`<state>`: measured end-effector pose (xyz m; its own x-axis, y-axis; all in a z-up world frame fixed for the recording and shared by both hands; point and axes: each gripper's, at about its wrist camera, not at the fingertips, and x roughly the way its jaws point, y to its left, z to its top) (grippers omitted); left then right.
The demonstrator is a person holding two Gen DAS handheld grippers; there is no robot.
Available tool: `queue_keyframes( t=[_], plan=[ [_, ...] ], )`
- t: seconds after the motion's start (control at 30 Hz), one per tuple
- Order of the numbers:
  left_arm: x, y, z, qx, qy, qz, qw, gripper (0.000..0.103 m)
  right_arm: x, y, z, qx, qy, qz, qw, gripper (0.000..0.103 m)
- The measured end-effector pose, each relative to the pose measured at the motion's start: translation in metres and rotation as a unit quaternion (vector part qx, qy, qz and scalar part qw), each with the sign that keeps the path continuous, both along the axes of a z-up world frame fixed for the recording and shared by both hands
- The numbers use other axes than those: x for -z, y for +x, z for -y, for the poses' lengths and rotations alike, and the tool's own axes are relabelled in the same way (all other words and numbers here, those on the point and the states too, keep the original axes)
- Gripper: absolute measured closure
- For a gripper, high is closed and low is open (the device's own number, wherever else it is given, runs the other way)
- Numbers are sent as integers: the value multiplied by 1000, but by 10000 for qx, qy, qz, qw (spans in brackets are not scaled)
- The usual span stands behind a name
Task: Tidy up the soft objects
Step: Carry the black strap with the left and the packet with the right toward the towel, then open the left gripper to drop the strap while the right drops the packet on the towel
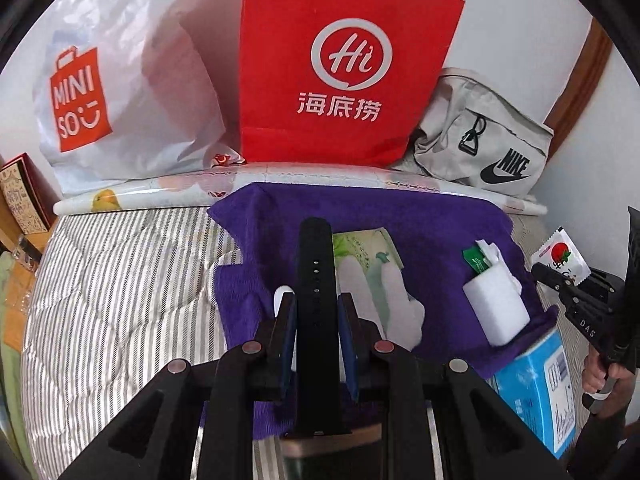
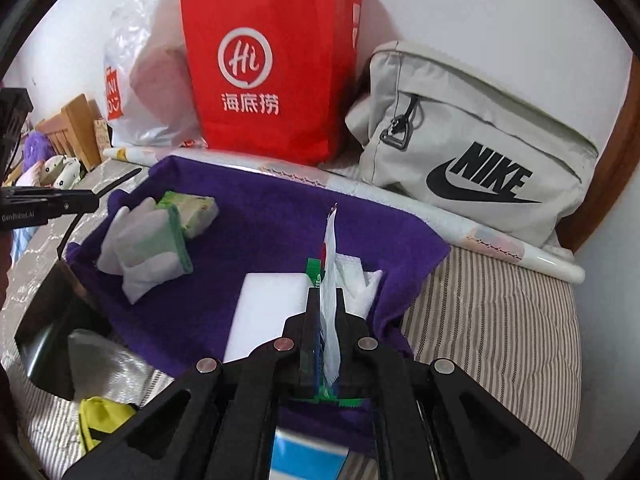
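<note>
Left wrist view: left tongs (image 1: 316, 308) are clamped narrowly on a black watch strap (image 1: 315, 280), stiff-looking yet bendy, best held mid-length. Right tongs (image 2: 325, 308) are pressed together on a thin white snack sachet (image 2: 330, 280), light, crinkly and probably slippery. Both hover over the purple towel (image 2: 260, 216) on the striped bed. On the towel lie white gloves (image 2: 148, 240), a green tissue pack (image 2: 192, 208) and a white foam block (image 2: 268, 312). Behind the towel stand a red paper bag (image 2: 276, 60), contents hidden, and a zipped grey Nike bag (image 2: 480, 148).
</note>
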<state>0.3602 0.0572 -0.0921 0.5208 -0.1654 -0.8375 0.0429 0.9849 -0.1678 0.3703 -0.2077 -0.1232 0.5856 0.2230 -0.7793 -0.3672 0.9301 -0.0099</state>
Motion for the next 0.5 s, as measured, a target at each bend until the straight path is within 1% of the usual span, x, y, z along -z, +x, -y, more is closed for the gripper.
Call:
queue_keyframes(
  t=[0.17, 0.3, 0.5],
  plan=[
    [8, 15, -2, -27, -2, -140, 9999, 83, 10, 13, -3, -60, -54, -148, 9999, 100],
    [11, 22, -4, -68, 23, -171, 9998, 83, 18, 20, -5, -75, -97, -266, 9996, 99],
    [23, 28, -1, -38, -8, -320, 9995, 83, 28, 27, -3, -85, -17, -470, 9989, 99]
  ],
)
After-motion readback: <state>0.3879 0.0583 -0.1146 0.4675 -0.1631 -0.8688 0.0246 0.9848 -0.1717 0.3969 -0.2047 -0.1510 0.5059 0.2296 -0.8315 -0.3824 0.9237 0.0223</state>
